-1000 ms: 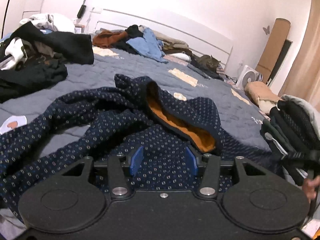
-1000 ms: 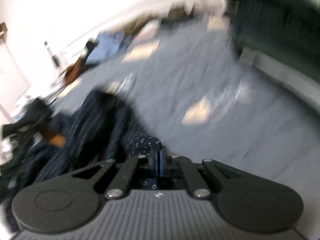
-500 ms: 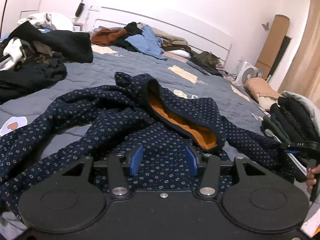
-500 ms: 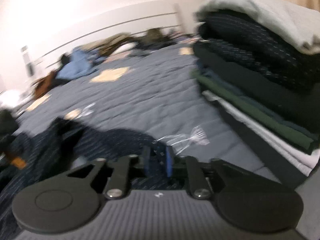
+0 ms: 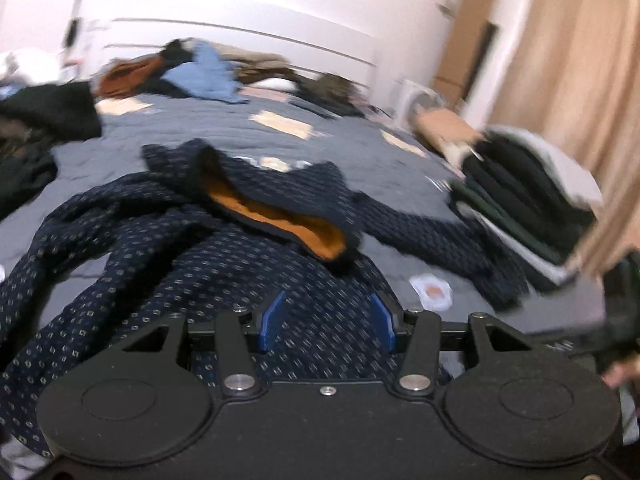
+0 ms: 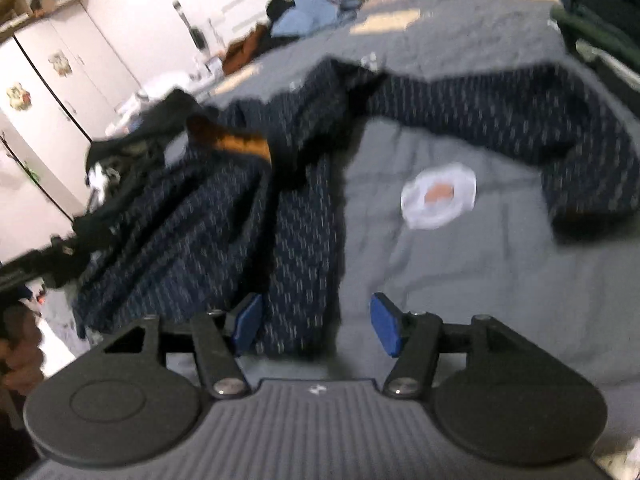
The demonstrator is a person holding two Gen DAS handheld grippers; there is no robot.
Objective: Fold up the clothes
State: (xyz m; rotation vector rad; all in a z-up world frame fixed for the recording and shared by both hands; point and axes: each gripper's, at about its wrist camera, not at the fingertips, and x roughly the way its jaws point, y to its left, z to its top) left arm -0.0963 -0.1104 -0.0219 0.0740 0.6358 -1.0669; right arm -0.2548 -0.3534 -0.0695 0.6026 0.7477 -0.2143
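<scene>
A navy patterned hoodie (image 5: 168,264) with an orange-lined hood (image 5: 280,220) lies crumpled on the grey bedspread (image 5: 192,128). My left gripper (image 5: 328,320) hovers low over its body; the blue pads stand apart and the cloth lies flat between them, unpinched. In the right wrist view the hoodie (image 6: 224,216) fills the left side, and one sleeve (image 6: 520,120) stretches out to the right. My right gripper (image 6: 316,326) is over the hoodie's lower edge. Its jaws are opening, and a strip of navy cloth lies between them beside the left pad, not pressed.
A stack of folded clothes (image 5: 528,200) sits at the bed's right side, also seen as folded clothes (image 6: 592,32). Loose garments (image 5: 200,76) are heaped by the headboard, and dark clothes (image 5: 40,120) lie at the left. A white round print (image 6: 438,196) marks the bedspread. A white wardrobe (image 6: 52,80) stands left.
My right gripper, shut on the navy sleeve a second ago, opened and let it go near the folded stack, then swung back left to the hoodie's body. The left view tilted slightly.
</scene>
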